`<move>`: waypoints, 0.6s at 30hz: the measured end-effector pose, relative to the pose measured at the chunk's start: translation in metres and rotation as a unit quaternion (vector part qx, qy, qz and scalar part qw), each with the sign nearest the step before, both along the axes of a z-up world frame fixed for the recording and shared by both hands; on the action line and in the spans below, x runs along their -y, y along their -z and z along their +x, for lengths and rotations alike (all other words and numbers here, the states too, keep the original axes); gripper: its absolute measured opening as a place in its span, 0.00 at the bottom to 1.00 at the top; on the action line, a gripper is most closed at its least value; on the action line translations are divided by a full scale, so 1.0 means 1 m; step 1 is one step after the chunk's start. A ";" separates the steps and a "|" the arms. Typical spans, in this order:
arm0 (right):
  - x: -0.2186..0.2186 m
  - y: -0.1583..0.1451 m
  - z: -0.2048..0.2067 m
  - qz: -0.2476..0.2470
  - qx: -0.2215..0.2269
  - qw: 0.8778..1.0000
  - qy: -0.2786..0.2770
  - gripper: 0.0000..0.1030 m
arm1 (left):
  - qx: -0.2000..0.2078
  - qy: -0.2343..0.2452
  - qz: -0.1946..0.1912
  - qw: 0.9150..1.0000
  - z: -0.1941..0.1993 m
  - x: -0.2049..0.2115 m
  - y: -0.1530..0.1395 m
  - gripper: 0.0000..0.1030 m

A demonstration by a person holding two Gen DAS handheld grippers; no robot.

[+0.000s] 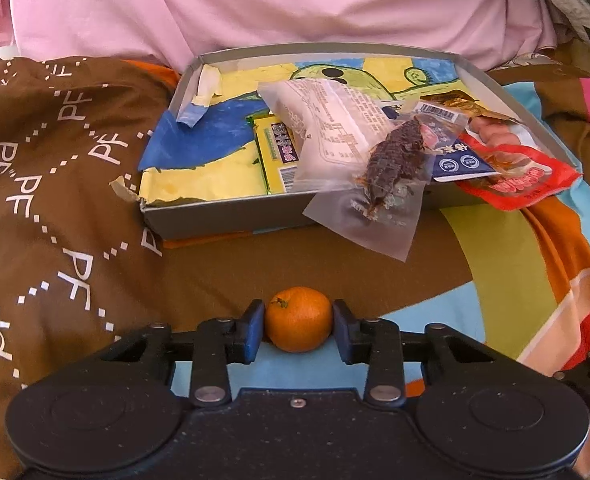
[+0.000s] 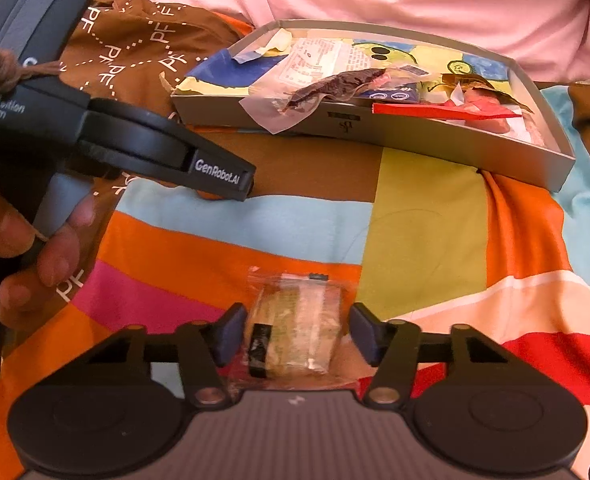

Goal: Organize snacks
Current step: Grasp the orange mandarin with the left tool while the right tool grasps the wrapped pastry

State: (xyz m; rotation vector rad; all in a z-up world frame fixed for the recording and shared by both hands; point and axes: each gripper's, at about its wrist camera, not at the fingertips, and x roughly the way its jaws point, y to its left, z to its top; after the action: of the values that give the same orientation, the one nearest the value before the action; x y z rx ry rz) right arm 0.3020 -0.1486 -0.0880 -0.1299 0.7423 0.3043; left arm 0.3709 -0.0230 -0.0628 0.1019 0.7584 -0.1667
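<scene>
- The small orange sits between the pads of the left gripper, both blue pads pressed against its sides, so the jaws pinch it; its stem end faces up and to the left.
- It lies on the patterned bedspread, well in front of the grey box, on the near side of the box's front wall.
- The right gripper has its jaws spread around a clear-wrapped snack (pale yellowish contents, a black band on one end); small gaps show between the pads and the wrapper, so it is not clamped.
- That wrapped snack also lies on the bedspread, in front of the box and well apart from it.
- Inside the box, toward its right half, packets are piled: a clear packet with printed text, a clear packet holding a dark dried piece that overhangs the front wall, a yellow-green packet beneath them, a blue-labelled packet, and a red packet overhanging the right front corner.
- The box's left half shows only its torn painted paper lining.
- Left of the box lies brown cloth printed "PF"; behind the box, pink fabric.
- In the right wrist view, a hand holds the left gripper's handle, left of the box.
</scene>
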 end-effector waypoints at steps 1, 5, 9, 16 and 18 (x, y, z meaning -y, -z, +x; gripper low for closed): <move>0.000 0.000 0.000 -0.001 -0.001 1.000 -0.001 0.55 | 0.000 0.002 -0.001 1.000 -0.001 -0.001 0.000 0.37; 0.002 -0.001 -0.002 -0.001 -0.004 1.000 -0.002 0.54 | 0.001 0.010 -0.006 1.000 -0.009 -0.005 -0.001 0.37; 0.005 -0.002 -0.004 -0.003 -0.006 1.000 -0.005 0.54 | 0.002 0.015 -0.009 1.000 -0.021 -0.009 -0.003 0.36; 0.014 -0.005 -0.018 -0.012 -0.008 0.999 -0.029 0.54 | -0.015 0.034 -0.013 0.999 -0.047 -0.016 -0.001 0.36; 0.015 -0.006 -0.023 -0.013 -0.011 0.999 -0.041 0.54 | -0.029 0.041 -0.017 0.999 -0.055 -0.017 0.002 0.35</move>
State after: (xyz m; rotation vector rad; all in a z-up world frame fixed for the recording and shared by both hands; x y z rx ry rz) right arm 0.2790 -0.1639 -0.0822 -0.1828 0.7634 0.3741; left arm 0.3155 -0.0058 -0.0647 0.0957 0.8101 -0.2614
